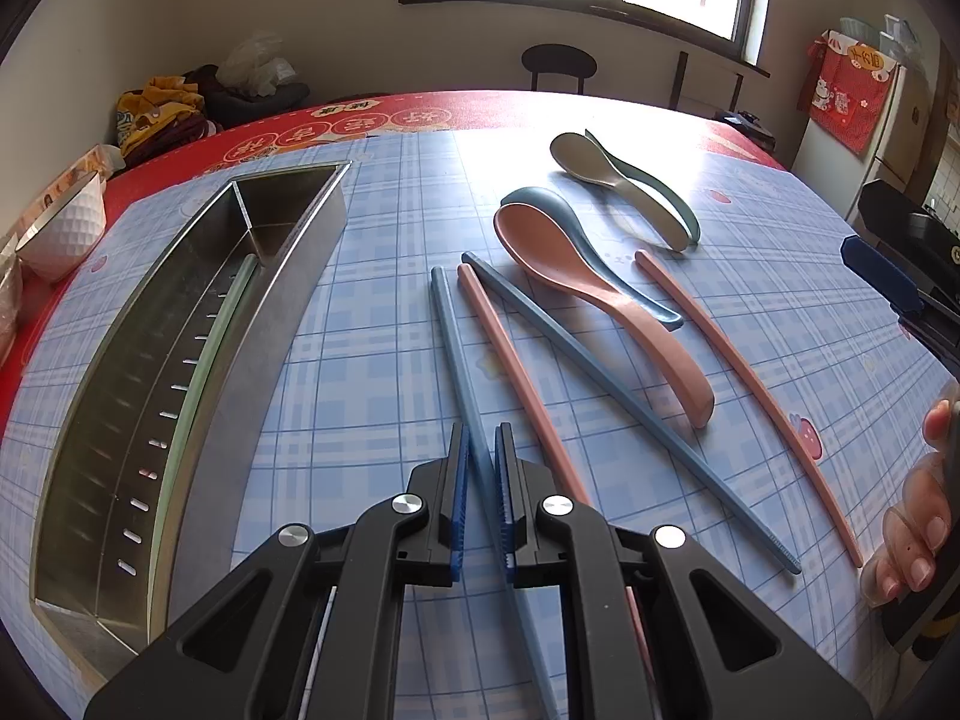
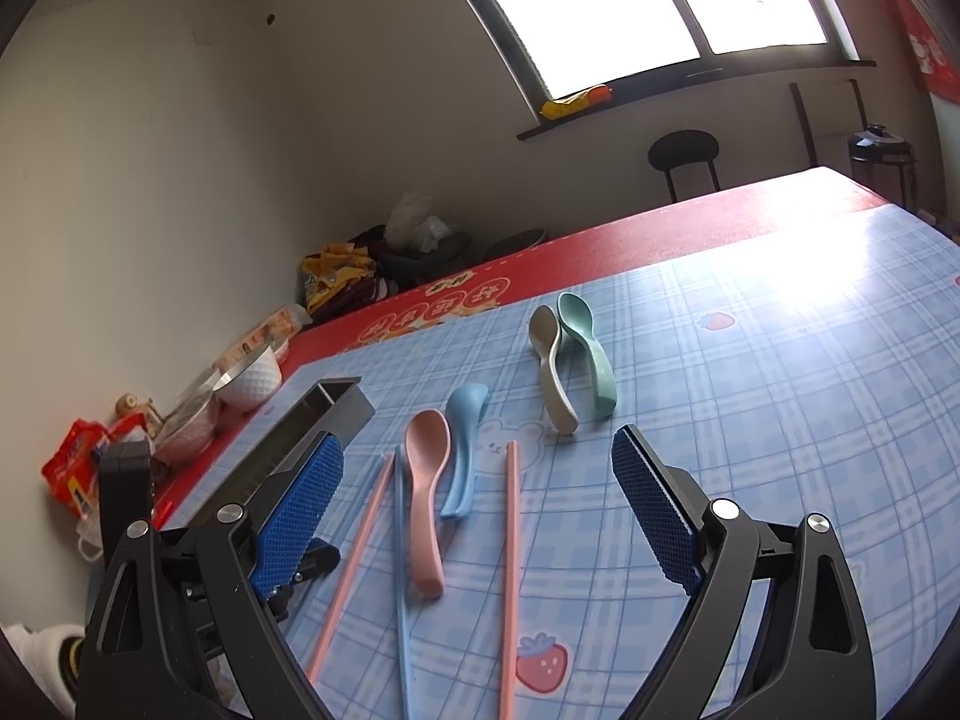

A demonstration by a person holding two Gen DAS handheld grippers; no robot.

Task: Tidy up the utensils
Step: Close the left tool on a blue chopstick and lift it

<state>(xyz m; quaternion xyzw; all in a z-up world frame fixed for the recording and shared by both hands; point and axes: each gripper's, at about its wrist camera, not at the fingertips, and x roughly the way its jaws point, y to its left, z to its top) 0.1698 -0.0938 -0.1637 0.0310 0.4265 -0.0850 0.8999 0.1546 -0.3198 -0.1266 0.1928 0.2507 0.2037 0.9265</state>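
Note:
My left gripper [image 1: 482, 441] is shut on a light blue chopstick [image 1: 447, 324], near its middle. A steel tray [image 1: 282, 300] at the left holds a green chopstick [image 1: 204, 360]. To the right lie a pink chopstick [image 1: 510, 372], a dark blue chopstick [image 1: 630, 414], a pink spoon [image 1: 600, 300] over a blue spoon [image 1: 540, 198], a beige spoon [image 1: 606, 180] beside a green spoon [image 1: 681, 207], and another pink chopstick [image 1: 750, 378]. My right gripper [image 2: 474, 444] stands open above the table, nothing between its pads, over the pink spoon [image 2: 426, 480] and blue spoon [image 2: 462, 450].
A blue plaid cloth [image 1: 372, 300] covers a red table. White bowls [image 1: 66, 222] and snack packets [image 2: 72, 474] sit at the left edge. A pile of clothes [image 1: 162, 108] and a stool [image 1: 558, 63] stand beyond it. A person's hand [image 1: 918, 528] shows at the right.

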